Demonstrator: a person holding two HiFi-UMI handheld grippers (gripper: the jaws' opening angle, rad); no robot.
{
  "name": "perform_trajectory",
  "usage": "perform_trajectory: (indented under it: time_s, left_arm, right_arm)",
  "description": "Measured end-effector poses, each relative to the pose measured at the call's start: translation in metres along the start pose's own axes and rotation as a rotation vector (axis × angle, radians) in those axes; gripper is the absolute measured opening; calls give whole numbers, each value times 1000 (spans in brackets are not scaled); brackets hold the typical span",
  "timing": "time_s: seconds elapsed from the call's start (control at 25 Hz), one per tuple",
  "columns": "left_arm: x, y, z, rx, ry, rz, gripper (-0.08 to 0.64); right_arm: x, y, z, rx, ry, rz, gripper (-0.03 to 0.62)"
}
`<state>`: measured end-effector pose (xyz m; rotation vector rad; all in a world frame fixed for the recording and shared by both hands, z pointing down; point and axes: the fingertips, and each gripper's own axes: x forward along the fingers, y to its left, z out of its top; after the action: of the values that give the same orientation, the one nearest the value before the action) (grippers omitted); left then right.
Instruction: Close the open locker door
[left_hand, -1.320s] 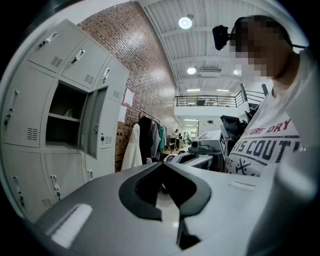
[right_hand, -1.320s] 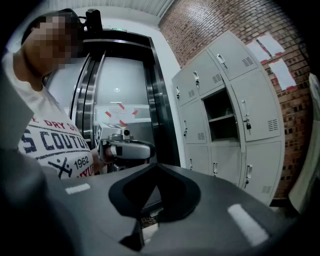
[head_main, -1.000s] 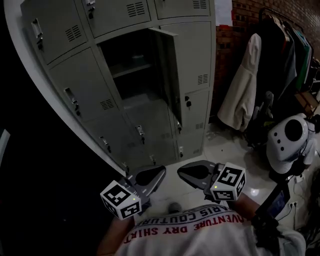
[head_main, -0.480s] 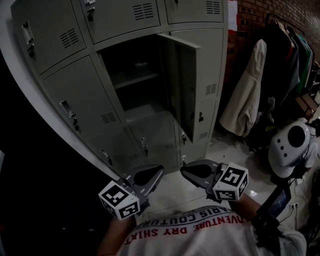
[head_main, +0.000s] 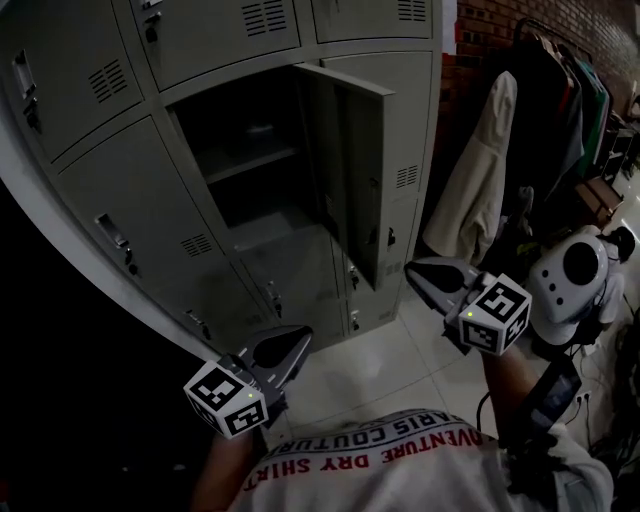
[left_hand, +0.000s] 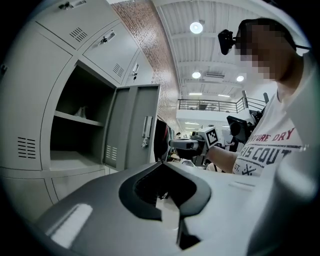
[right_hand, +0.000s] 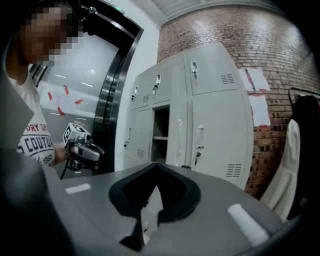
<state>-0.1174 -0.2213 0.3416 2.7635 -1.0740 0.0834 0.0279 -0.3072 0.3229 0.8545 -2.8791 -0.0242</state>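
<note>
L claw (head_main: 292, 349) & R claw (head_main: 420, 274) both closed tight, empty, flat grey metal locker door (head_main: 355, 170) ajar

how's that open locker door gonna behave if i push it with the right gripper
The locker door looks like thin painted sheet metal, so it should stay stiff and probably swing freely rather than flex. Its face is smooth, so the shut right gripper might slide along it. Likely light, it may bounce back open.
</note>
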Motion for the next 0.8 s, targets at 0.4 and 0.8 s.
perform_trajectory:
  time_s: [0.4, 0.8]
  left_arm:
    - [9, 46, -1, -7, 17, -9, 5]
    - [21, 76, 2, -17, 14, -27, 5]
  right_arm:
    - [47, -74, 42, -42, -54, -92, -2]
    - [73, -68, 57, -41, -99, -25, -3]
